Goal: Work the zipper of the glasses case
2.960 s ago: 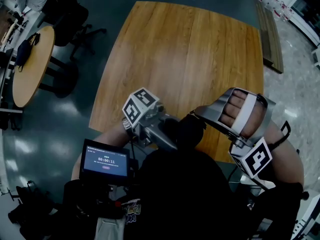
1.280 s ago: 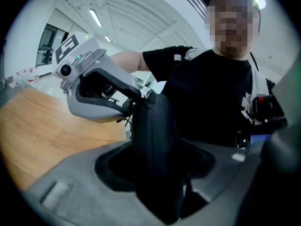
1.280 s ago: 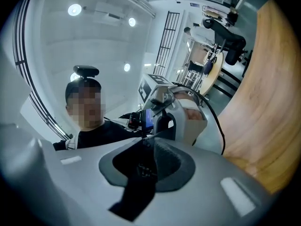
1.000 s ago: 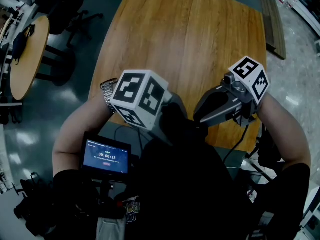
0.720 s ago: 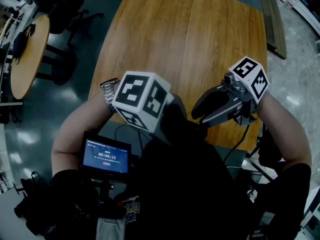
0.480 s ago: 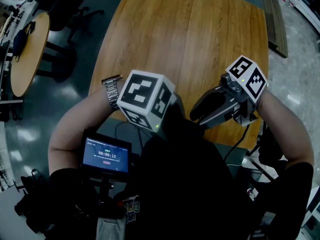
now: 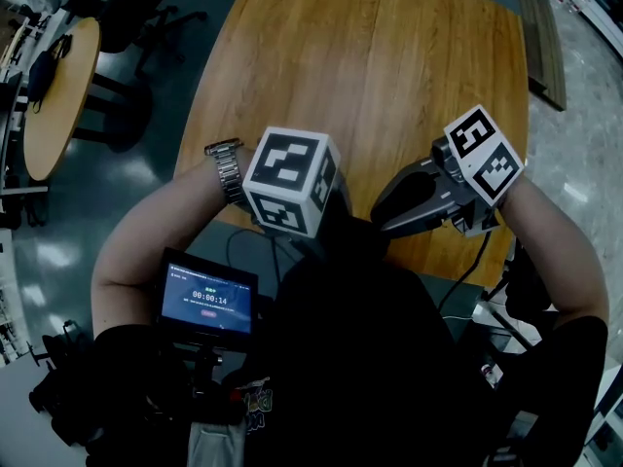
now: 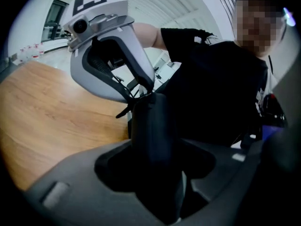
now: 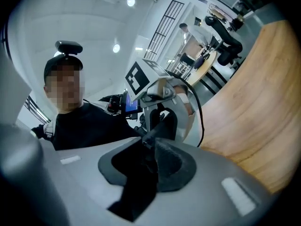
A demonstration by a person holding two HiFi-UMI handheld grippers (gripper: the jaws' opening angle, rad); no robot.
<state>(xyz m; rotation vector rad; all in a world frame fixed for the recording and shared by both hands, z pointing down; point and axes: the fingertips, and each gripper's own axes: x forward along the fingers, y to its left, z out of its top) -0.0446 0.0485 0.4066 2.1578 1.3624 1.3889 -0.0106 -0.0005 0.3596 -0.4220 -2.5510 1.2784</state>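
Moved: left gripper (image 8: pixel 155 164) and right gripper (image 9: pixel 149 166) both sit slightly lower than a second ago, and the left has rolled.
Glasses case (image 8: pixel 150 135): dark, held in mid-air before your chest, by the table's (image 7: pixel 389 66) near edge.
Risk: if you pull before the nip at the zipper (image 9: pixel 144 143) sets, the pads likely slip and the case twists.
Right jaws: narrow, just closing, nipping the case's zipper end.
Left jaws: wide, clamped across the case's body.

The glasses case (image 8: pixel 150 131) shows only as a dark shape — its zipper cannot be traced, its lower end sinks into shadow. In the head view it merges with the person's black shirt (image 7: pixel 370 358).
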